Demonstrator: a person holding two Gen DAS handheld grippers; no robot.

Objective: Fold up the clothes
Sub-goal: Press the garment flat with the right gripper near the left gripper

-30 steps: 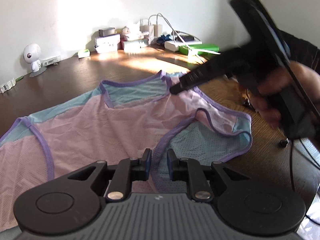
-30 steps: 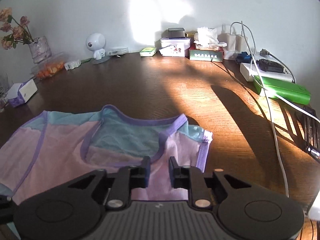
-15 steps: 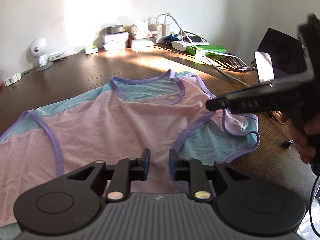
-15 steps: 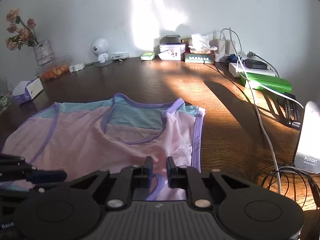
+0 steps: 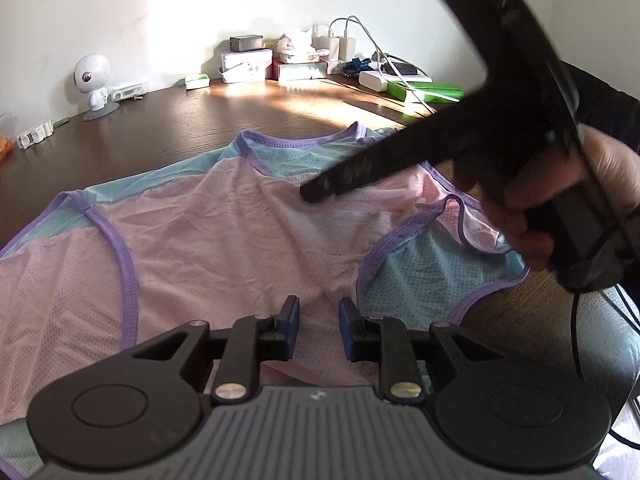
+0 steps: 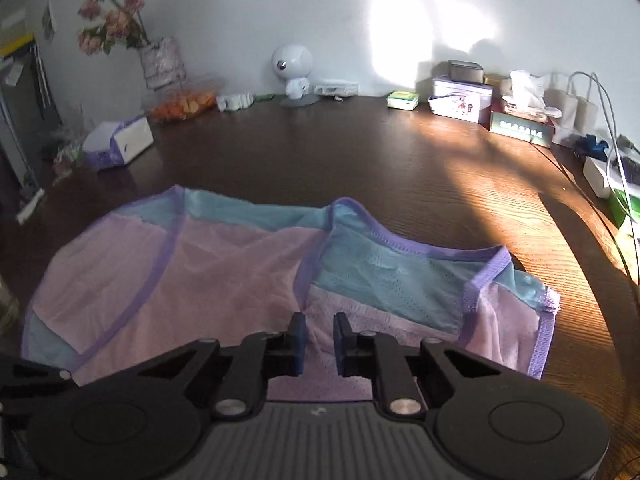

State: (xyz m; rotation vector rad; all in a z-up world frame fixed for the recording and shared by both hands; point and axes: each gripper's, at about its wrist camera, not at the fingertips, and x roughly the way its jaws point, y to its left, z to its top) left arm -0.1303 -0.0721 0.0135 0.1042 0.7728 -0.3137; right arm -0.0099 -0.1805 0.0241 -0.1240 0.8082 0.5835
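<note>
Since half a second ago the right gripper [image 5: 316, 196] has swung back in over the garment: in the left wrist view its tip now hangs above the pink chest panel at about 12 o'clock, where before it sat out at 3 o'clock. Its jaws stand slightly apart with nothing between them. The left gripper [image 5: 319, 318] hovers low over the near pink cloth, jaws likewise apart and holding nothing.

The vest [image 6: 224, 272] lies spread on the dark wooden table [image 6: 420, 176], neck hole toward 12 o'clock. Mesh fabric: pink body, pale blue shoulder and side panels, purple binding round neck and armholes. Cloth is creased, not flat; the armhole side toward 3 o'clock is rumpled and turned over, blue showing. A hand [image 5: 576, 204] grips the right tool's handle at 3 o'clock.
</note>
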